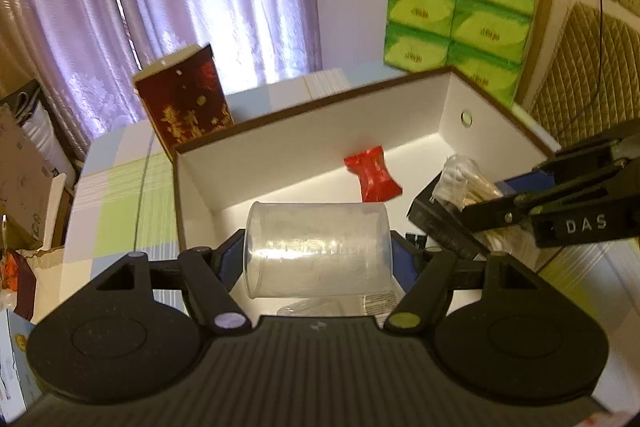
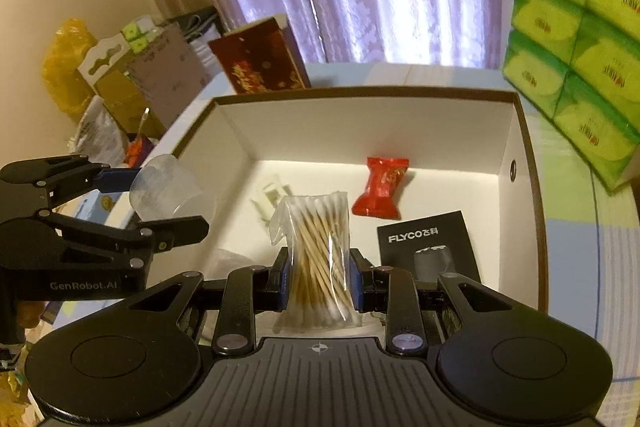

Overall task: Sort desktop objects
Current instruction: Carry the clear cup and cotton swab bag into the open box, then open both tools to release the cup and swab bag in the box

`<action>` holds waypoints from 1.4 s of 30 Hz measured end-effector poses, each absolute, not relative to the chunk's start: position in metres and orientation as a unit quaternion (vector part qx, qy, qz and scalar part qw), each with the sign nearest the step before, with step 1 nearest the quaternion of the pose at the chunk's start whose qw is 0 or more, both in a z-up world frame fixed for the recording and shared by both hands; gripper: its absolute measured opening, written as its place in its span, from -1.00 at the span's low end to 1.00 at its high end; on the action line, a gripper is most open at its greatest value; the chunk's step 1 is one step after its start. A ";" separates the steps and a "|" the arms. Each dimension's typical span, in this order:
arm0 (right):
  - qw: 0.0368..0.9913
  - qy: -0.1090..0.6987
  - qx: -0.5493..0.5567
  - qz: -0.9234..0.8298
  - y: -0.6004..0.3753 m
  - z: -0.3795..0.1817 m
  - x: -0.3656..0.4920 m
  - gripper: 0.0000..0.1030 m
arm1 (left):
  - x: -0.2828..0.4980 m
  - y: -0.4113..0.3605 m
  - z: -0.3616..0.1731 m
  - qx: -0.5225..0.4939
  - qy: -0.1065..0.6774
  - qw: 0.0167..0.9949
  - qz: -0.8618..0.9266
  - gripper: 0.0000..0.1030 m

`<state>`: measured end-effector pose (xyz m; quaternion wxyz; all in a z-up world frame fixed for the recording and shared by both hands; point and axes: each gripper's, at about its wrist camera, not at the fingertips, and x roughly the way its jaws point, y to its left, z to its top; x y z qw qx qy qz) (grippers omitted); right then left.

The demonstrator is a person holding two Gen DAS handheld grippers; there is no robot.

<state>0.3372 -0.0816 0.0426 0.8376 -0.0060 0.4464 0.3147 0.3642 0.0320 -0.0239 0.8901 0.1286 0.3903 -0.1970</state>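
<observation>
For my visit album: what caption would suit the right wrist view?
Right hand-held gripper holding a bag of cotton swabs above a white box containing a red candy.

Your open box [image 2: 524, 163] sits on worktop [image 2: 592, 235], mid-scene. Inside box: wrapped candy [image 2: 382, 187] toward far wall; booklet [image 2: 428, 247] near right; small packet [image 2: 272, 193] far left of your cotton swab bag [image 2: 318, 263]. Behind box, far left: upright carton [image 2: 260, 57]. Far right of box: stacked tissue packs [image 2: 576, 47]. Your cup [image 1: 318, 251] over box's near left edge.
</observation>
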 end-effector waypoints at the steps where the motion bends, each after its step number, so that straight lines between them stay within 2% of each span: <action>1: 0.836 0.450 -0.006 0.313 -0.081 0.039 0.340 -0.50 | 0.369 0.031 -0.028 0.132 0.395 0.887 -0.198 0.34; 16: 0.825 0.481 -0.004 0.298 -0.080 0.008 0.357 -0.50 | 0.404 0.017 -0.072 0.172 0.427 0.864 -0.204 0.38; 17: 0.824 0.482 -0.005 0.297 -0.079 0.008 0.357 -0.50 | 0.404 0.017 -0.072 0.174 0.427 0.864 -0.204 0.46; 19: 0.824 0.483 -0.006 0.298 -0.078 0.007 0.357 -0.50 | 0.404 0.017 -0.073 0.179 0.422 0.865 -0.203 0.50; 42: 0.819 0.485 -0.060 0.300 -0.070 -0.004 0.348 -0.49 | 0.395 0.028 -0.069 0.152 0.433 0.867 -0.194 0.50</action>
